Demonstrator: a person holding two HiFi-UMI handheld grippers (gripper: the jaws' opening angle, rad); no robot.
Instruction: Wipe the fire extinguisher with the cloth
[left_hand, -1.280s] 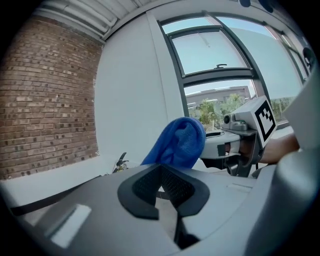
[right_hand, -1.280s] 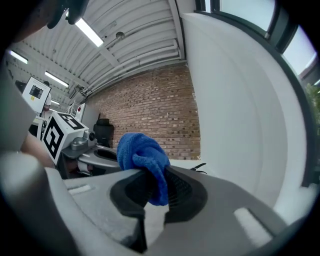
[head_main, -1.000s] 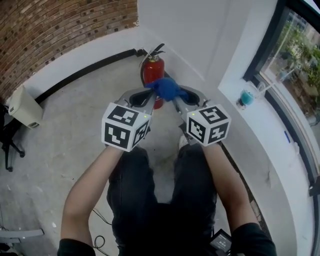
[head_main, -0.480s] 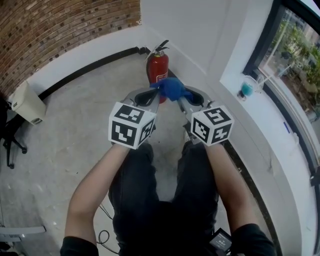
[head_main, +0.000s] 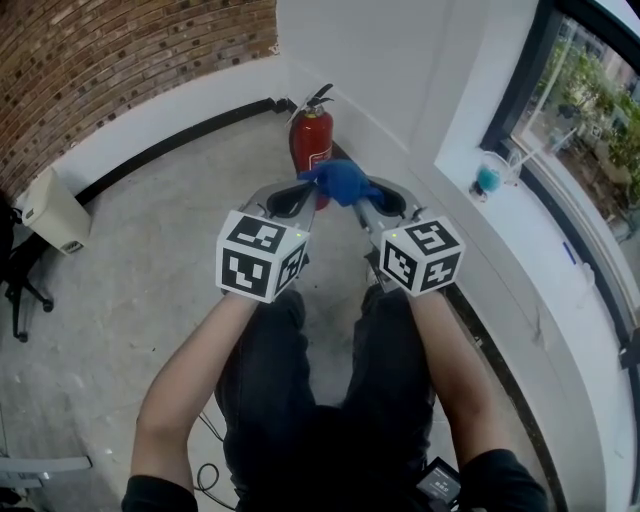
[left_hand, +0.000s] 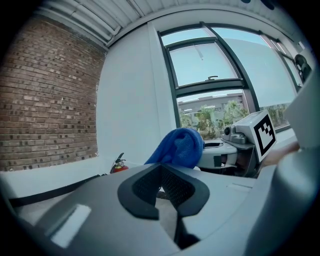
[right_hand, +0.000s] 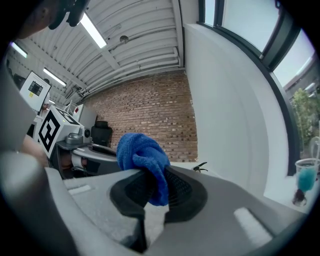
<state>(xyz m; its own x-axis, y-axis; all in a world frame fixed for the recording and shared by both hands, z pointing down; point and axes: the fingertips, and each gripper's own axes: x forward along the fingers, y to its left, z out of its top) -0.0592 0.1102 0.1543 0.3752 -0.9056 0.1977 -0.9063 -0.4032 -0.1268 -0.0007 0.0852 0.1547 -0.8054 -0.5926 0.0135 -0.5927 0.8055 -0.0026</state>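
Right claw (right_hand: 156, 186): I am gripping the blue cloth (right_hand: 142, 150) with it. The pads are pinching one fold, and the rest is bunching up above the tips.
Left claw (left_hand: 165, 186): its jaws are sitting together with nothing between them. The cloth is showing just past its tips, on the right claw's side.
Claws together: in the head view both are pointing away from me, and their tips are meeting under the cloth.
Fire extinguisher (head_main: 311, 140): it is standing upright on the floor (head_main: 150, 240) in the corner, against the white wall, beyond both claws.
Cloth against extinguisher: from my head view the cloth is overlapping the red body's lower part. Both claw views are showing the extinguisher small and farther off, so the cloth is not touching it.
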